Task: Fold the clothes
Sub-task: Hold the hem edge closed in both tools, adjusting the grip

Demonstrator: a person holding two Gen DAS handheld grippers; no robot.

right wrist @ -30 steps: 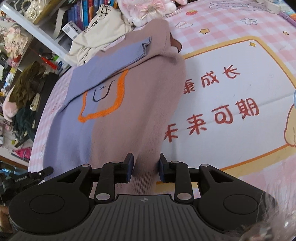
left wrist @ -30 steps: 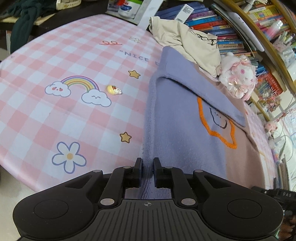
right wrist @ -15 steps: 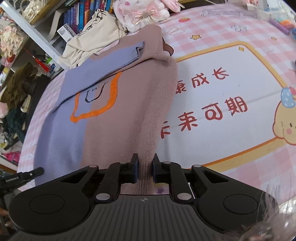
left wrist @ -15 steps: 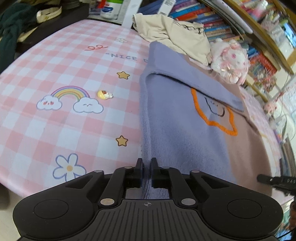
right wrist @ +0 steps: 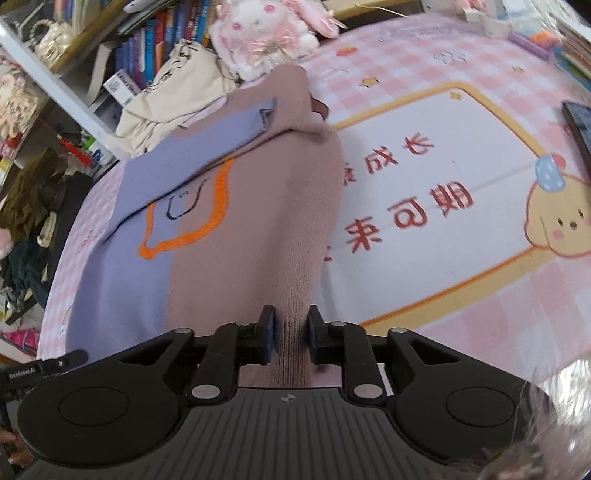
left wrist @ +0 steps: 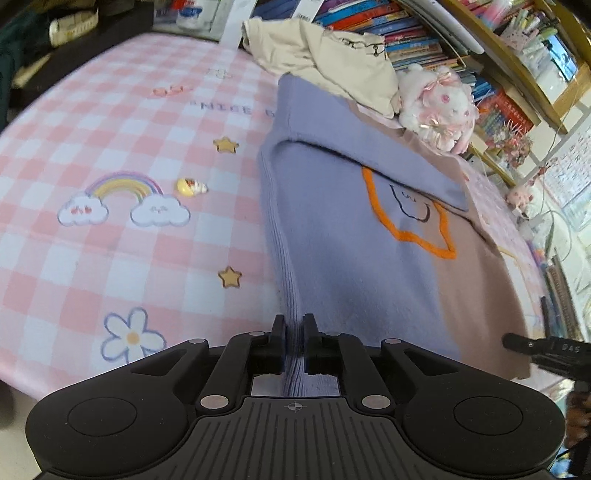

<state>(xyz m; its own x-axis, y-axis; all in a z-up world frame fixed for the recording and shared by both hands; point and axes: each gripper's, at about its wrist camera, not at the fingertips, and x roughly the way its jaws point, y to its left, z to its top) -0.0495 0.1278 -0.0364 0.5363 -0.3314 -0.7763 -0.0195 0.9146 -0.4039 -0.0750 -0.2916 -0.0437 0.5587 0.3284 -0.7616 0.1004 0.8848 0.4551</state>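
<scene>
A two-tone sweater lies on the pink checked mat, half lavender (left wrist: 332, 236) and half dusty pink (right wrist: 258, 221), with an orange-outlined star on its front and both sleeves folded across the chest. My left gripper (left wrist: 294, 334) is shut on the ribbed lavender hem corner. My right gripper (right wrist: 290, 326) is shut on the ribbed pink hem corner. Both hem corners are raised off the mat, and the cloth runs up into the fingers. The right gripper's tip (left wrist: 532, 345) shows at the left view's right edge.
A cream garment (left wrist: 325, 59) and a white plush rabbit (left wrist: 436, 103) lie just beyond the sweater's collar, in front of bookshelves (left wrist: 406, 33). A small yellow toy (left wrist: 190, 185) sits on the mat to the left. A dark phone (right wrist: 580, 122) lies at the right.
Both grippers went from open around the hem corners to shut on them, and the hem has begun to lift off the mat.
</scene>
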